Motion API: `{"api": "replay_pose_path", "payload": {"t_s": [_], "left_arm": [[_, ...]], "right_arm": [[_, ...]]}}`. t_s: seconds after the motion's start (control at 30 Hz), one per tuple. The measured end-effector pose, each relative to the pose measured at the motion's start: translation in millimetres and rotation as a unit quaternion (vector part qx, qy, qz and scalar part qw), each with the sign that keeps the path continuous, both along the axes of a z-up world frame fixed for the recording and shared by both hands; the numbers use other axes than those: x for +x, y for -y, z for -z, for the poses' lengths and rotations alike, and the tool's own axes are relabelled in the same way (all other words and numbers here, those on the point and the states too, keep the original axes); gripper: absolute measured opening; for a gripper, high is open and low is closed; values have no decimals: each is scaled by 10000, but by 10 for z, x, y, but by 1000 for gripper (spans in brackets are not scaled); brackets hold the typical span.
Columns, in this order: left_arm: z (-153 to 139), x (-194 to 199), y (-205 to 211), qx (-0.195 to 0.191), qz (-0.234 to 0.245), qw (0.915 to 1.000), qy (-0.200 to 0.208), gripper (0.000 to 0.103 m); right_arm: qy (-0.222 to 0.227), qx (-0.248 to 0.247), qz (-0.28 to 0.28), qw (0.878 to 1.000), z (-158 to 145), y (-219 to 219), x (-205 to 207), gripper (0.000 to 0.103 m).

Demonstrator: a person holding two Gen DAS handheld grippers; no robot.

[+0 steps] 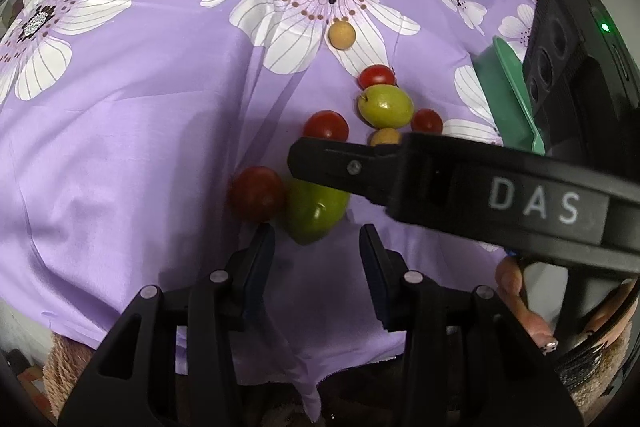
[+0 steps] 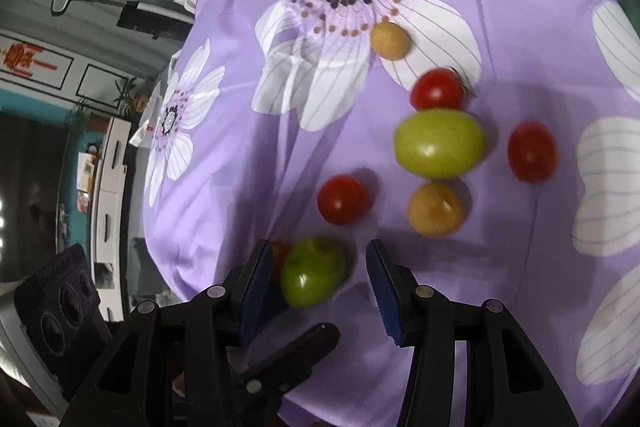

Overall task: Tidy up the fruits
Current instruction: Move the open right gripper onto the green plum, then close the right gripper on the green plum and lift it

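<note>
Black plastic fingers of the right gripper [image 2: 316,283] stand spread low in its frame, a green plum-like fruit [image 2: 313,271] lying between them, not yet pinched. In the left wrist view the left gripper [image 1: 318,251] is likewise spread at lower centre, empty, just below that same green fruit and a dark red tomato [image 1: 258,193] touching it. Above, mid-frame right, the rest sit loosely clustered on the purple flowered cloth [image 1: 120,147]: a second green fruit [image 2: 440,143], three cherry tomatoes, one at [image 2: 343,199], and two tan longan-like fruits, the farther [image 2: 390,40] apart, upper centre. A green container edge [image 1: 506,103] shows at right. Judging by this, sorting has barely begun; every fruit seen remains ungrouped.
</note>
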State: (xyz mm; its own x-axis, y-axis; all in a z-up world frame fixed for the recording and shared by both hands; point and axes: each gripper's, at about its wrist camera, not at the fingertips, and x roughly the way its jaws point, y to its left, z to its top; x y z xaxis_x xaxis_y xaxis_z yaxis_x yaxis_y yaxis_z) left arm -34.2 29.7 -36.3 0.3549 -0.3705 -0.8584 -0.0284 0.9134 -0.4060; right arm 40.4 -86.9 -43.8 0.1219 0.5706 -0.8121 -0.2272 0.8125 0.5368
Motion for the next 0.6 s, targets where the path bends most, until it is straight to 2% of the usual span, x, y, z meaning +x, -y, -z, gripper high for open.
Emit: {"api": "replay_pose_path", "payload": {"t_s": [0.07,0.37,0.43,0.47,0.6], "left_arm": [[3,9,-10,-18,-28,10000,7,43],[2,28,17,21,-31,9999,148,43],[3,38,42,70,-17,9998,177,42],[7,41,52,75,-4,9998,176,39],[10,43,73,169,1,9996,211,40]], "right_arm": [[-14,-40,-28,10000,23,-33,18,52],[68,-164,-66,9998,59,18,8,36],[42,-98,-89,9999,65,45,0,36],[37,-82,-92,9999,65,50,-3,36],[24,-59,-127,9999,66,49,-25,36]]}}
